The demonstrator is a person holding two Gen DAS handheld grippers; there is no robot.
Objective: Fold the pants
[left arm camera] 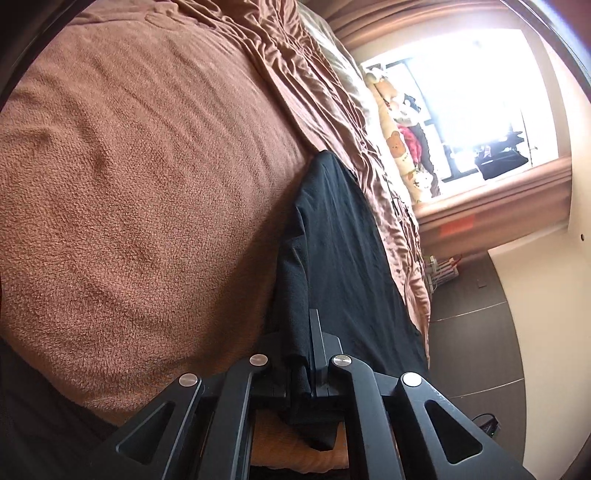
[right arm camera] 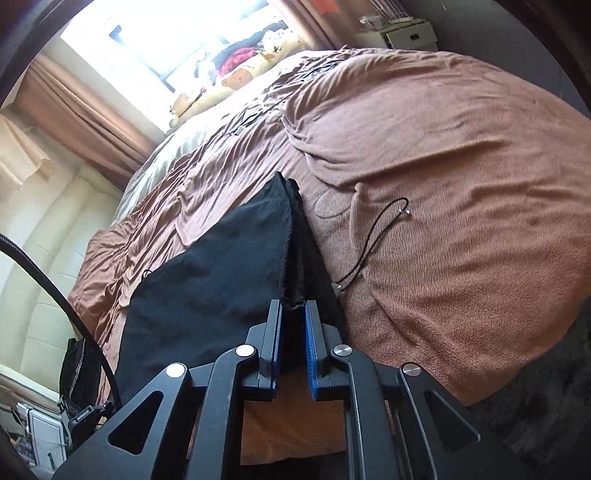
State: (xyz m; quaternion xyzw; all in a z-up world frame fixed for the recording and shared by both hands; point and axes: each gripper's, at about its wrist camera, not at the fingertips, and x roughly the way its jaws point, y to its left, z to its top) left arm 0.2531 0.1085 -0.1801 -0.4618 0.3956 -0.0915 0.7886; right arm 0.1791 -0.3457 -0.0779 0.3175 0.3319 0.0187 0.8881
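Observation:
The black pants lie stretched along a bed covered with a brown fleece blanket. My left gripper is shut on a bunched edge of the pants, and black cloth hangs down between its fingers. In the right wrist view the pants run away from me as a doubled layer. My right gripper pinches the near edge of that cloth at its fingertips, with the blue pads a small gap apart lower down. A black drawstring with a metal tip lies loose on the blanket to the right.
A bright window with brown curtains stands beyond the bed. Bear-print bedding is heaped at the far end. A cream padded headboard is at left. Dark wood floor runs beside the bed. A white box sits far right.

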